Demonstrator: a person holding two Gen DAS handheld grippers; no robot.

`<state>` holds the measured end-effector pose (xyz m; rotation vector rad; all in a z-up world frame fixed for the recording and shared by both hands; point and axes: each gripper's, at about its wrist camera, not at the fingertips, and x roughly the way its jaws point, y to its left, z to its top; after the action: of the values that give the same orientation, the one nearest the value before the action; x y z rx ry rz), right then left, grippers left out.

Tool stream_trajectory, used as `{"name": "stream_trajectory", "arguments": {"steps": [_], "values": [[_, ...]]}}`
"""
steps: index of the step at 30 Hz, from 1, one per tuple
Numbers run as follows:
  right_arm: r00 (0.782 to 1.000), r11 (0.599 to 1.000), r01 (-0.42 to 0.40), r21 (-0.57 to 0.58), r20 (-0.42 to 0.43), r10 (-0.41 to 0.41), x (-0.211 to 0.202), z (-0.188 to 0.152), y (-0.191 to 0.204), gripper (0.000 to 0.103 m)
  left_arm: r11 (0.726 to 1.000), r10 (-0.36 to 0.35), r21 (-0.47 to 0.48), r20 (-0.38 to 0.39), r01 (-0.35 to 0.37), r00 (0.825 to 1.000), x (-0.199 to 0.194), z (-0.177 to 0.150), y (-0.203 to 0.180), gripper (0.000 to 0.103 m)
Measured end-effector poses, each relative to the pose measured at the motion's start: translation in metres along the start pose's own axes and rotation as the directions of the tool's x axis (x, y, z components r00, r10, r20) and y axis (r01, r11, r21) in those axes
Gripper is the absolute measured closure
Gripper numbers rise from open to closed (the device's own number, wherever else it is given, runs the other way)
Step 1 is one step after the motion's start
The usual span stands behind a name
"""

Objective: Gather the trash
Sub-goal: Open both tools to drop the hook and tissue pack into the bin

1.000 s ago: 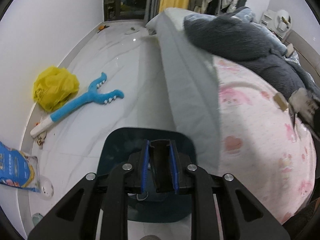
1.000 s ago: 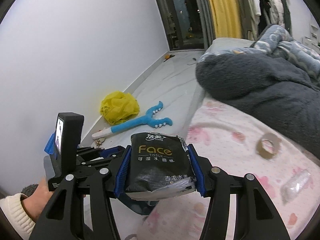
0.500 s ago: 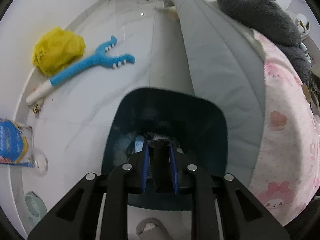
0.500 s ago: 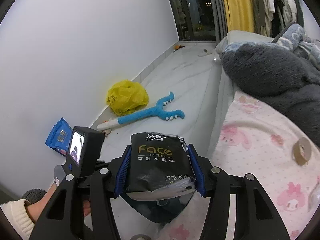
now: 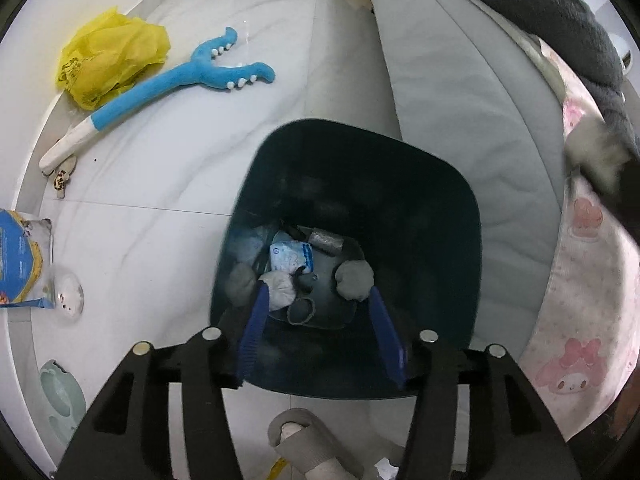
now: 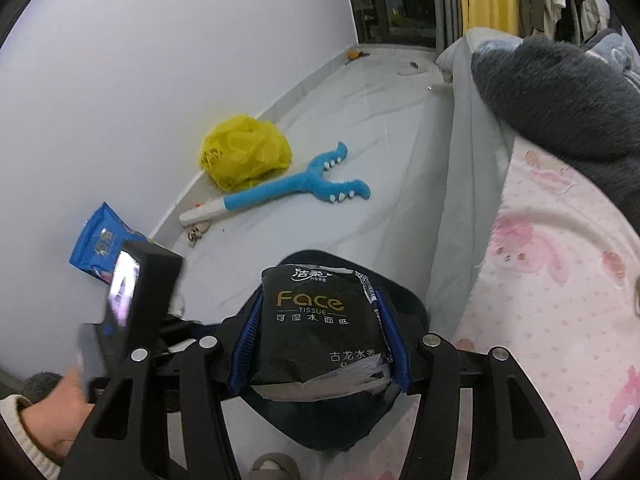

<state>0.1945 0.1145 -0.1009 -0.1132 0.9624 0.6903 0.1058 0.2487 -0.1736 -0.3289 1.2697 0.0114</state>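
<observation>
**Collecting trash beside the bed**

Standing on the white floor, tight against the grey mattress side [image 5: 452,92]: one dark teal bin [image 5: 440,184], holding crumpled tissues [image 5: 280,288] and a blue-white wrapper [image 5: 290,256]. Left gripper [image 5: 318,300]: jaws spread wide, empty, poised over the bin mouth. Right gripper [image 6: 318,312]: clamped on a black Face tissue pack [image 6: 316,320], held above the bin. Nearby floor: yellow bag [image 5: 108,60], blue plush toy [image 5: 180,80].

one dark bin [image 5: 460,216], one black tissue pack [image 6: 320,332], one yellow bag [image 5: 108,56], two claws [image 5: 320,332] [image 6: 320,340]
</observation>
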Motion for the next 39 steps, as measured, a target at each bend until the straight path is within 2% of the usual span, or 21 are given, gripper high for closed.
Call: {"name": "stream_trajectory", "arguments": {"steps": [6,11,19,25,37,39], "values": [[0.998,1.0,0.016,0.001,-0.052,-0.016,0.02,-0.004,0.002,0.048,1.0,0.008,-0.01,0.062,-0.007,0.998,-0.017,0.003,0.015,0.04],[0.993,1.0,0.026,-0.006,-0.111,-0.027,0.044,-0.009,0.01,0.048,1.0,0.019,0.005,0.127,-0.02,0.992,-0.037,0.006,0.018,0.04],[0.978,0.999,0.047,-0.017,-0.204,-0.05,0.073,-0.02,0.016,0.048,0.999,0.039,0.023,0.243,-0.046,0.969,-0.075,0.007,0.025,0.035],[0.966,0.997,0.061,-0.039,-0.251,-0.069,0.087,-0.028,0.02,0.048,0.998,0.034,0.035,0.318,-0.048,0.947,-0.101,0.006,0.029,0.035],[0.944,0.992,0.089,-0.085,-0.31,-0.111,0.105,-0.039,0.028,0.047,1.0,0.0,0.021,0.463,-0.011,0.886,-0.155,0.003,0.031,0.035],[0.942,0.992,0.091,-0.092,-0.314,-0.115,0.106,-0.04,0.03,0.045,1.0,-0.008,0.025,0.479,-0.005,0.878,-0.161,0.004,0.029,0.035]]}}
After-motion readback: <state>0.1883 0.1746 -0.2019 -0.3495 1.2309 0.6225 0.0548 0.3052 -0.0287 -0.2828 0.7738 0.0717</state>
